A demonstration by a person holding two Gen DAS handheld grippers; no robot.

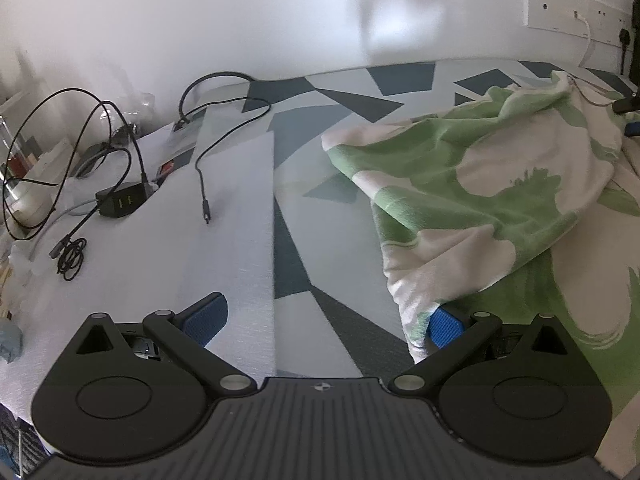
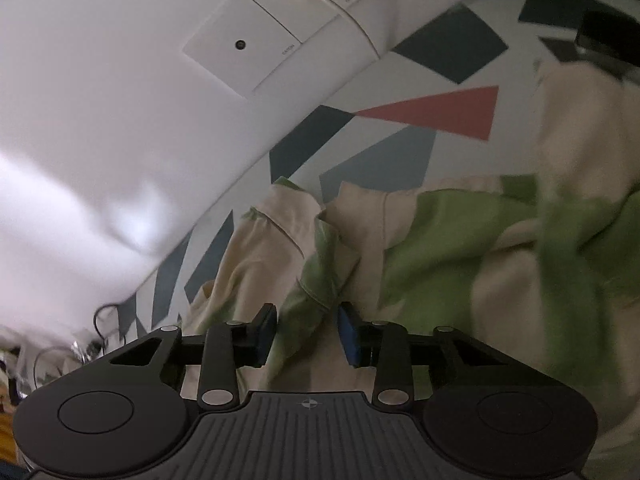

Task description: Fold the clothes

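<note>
A green and white floral garment [image 1: 500, 184] lies crumpled on the right of the patterned cloth surface [image 1: 320, 208]. My left gripper [image 1: 326, 322] is open wide and low over the surface. Its right pad [image 1: 446, 326] touches the garment's near edge, and its left pad [image 1: 206, 316] is over a white sheet. In the right wrist view, my right gripper [image 2: 307, 334] is shut on a bunched green fold of the garment [image 2: 440, 240], near the collar [image 2: 304, 216]. The garment rises toward the right gripper at the left wrist view's far right edge [image 1: 630, 120].
A white foam sheet [image 1: 232, 220] on the left carries a black charger [image 1: 122, 200] and several loose black cables [image 1: 204, 184]. Clutter lines the far left edge. A white wall with a socket panel [image 2: 244, 52] and a plugged white cable [image 1: 586, 36] stands behind the surface.
</note>
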